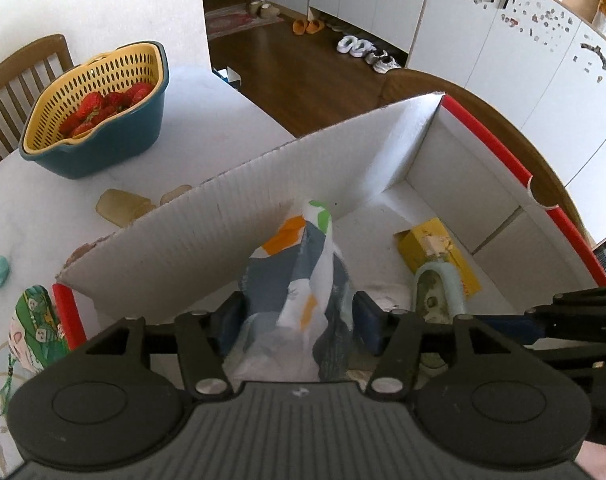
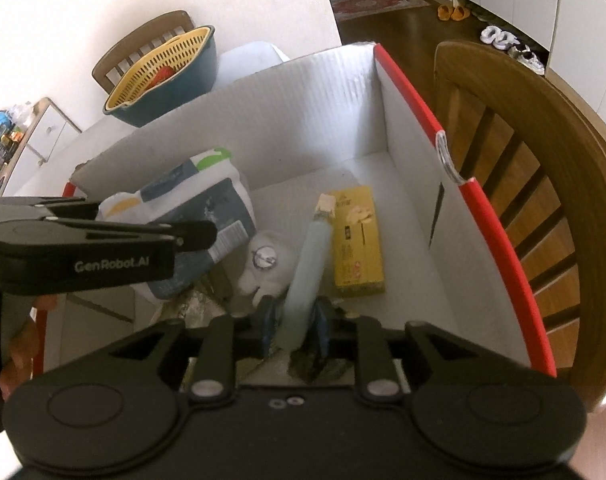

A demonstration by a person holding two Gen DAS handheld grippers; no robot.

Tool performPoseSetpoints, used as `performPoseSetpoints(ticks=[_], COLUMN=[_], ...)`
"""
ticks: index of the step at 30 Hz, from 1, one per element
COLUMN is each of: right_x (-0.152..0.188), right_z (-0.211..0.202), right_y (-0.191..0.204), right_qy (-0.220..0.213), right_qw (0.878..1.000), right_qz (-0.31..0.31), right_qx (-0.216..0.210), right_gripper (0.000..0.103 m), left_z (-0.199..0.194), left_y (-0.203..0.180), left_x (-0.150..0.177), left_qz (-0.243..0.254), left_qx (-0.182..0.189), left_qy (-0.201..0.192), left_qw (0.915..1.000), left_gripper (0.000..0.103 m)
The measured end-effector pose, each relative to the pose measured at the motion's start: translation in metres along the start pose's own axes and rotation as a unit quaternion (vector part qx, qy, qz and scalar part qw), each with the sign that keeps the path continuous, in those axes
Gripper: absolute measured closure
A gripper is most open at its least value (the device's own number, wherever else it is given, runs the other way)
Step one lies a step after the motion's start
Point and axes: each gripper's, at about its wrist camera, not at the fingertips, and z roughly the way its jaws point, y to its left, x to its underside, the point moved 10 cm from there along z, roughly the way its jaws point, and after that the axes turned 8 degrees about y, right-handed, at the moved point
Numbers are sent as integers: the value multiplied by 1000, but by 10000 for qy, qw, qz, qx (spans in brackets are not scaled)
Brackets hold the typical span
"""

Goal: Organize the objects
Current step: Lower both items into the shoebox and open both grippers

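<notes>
Home dining corner, white round table (image 1: pixel 207 92), wooden chairs, shoes along far cabinets. Nearest: left gripper (image 1: pixel 299 320), jaws part-spread around soft plastic-wrapped pack with grey, orange and green print (image 1: pixel 299 264), pads seemingly off wrap. Pack light, squashy, slippery; best gripped mid-body. Right gripper (image 2: pixel 293 322) narrow, clamping pale green stiff handle of tool (image 2: pixel 311 256), which rests on flat yellow carton (image 2: pixel 357 240). All inside white corrugated cardboard box with red rim (image 2: pixel 303 120). Beyond: teal basin with yellow colander of strawberries (image 1: pixel 99 108).
</notes>
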Motion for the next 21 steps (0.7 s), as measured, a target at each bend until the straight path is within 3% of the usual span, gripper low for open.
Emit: performPoseSetpoints(ticks=[8,14,18,21], right_x=[4,10,14,16], right_z=[-9,-22,-35,-43], right_y=[2,7,12,15], right_qy=[6,-42,-143,-194], right_qw=[9999,9995,9988,9985], right_qz=[-140,-323,-465,-514], right_qx=[54,56,62,69], right_gripper=[74,62,45,44], left_z=[-16,-42,-62,-75], left_y=[0,-2,-3,-1], left_x=[3,8,13,19], left_qz=[-152,-207,-247,-269], left_qx=[165,289,367,414], left_qy=[-115,-323,-473,-566], left_qw=[9997,9988,9979,9972], left_gripper=[40,36,36,36])
